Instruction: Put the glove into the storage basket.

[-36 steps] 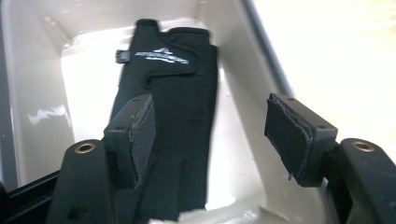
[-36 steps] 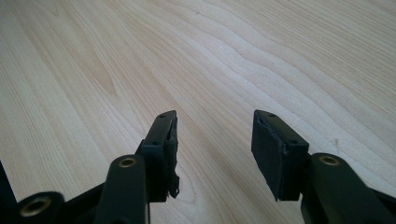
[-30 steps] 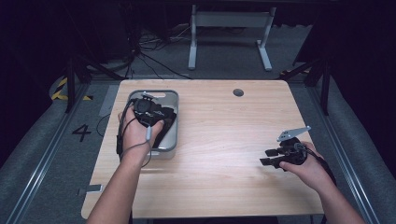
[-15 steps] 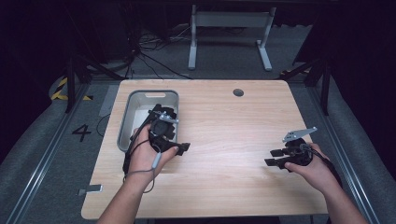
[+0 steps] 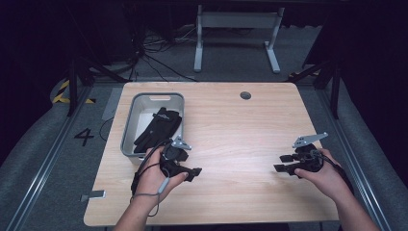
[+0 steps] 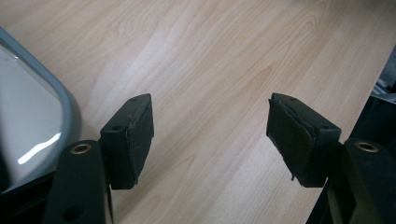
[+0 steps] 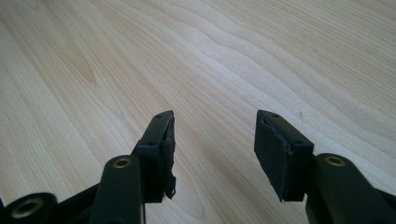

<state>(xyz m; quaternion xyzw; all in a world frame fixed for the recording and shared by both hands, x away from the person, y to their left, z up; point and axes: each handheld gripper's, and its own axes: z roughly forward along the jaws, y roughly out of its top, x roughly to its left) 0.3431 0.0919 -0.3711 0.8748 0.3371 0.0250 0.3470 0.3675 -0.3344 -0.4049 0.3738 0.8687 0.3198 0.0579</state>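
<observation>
A pair of black gloves (image 5: 159,126) lies inside a grey metal tray (image 5: 135,111) at the table's left. Just in front of the tray's near right corner, my left gripper (image 5: 192,172) rests low over the wood, open, with nothing between its jaws. In the left gripper view the gripper (image 6: 210,135) has the tray's rounded corner (image 6: 65,100) at its left. My right gripper (image 5: 285,162) sits at the table's right side, pointing left, also open and empty. The right gripper view has the gripper (image 7: 214,149) over bare wood grain.
The wooden table (image 5: 231,130) has a round cable hole (image 5: 245,95) near its far edge. Beyond it stands a white table frame (image 5: 235,29) amid cables on a dark floor. A floor marking "4" (image 5: 84,136) lies left of the table.
My left gripper has left the tray and drawn back toward the front of the table, leaving the gloves inside. The right gripper has shifted slightly.
</observation>
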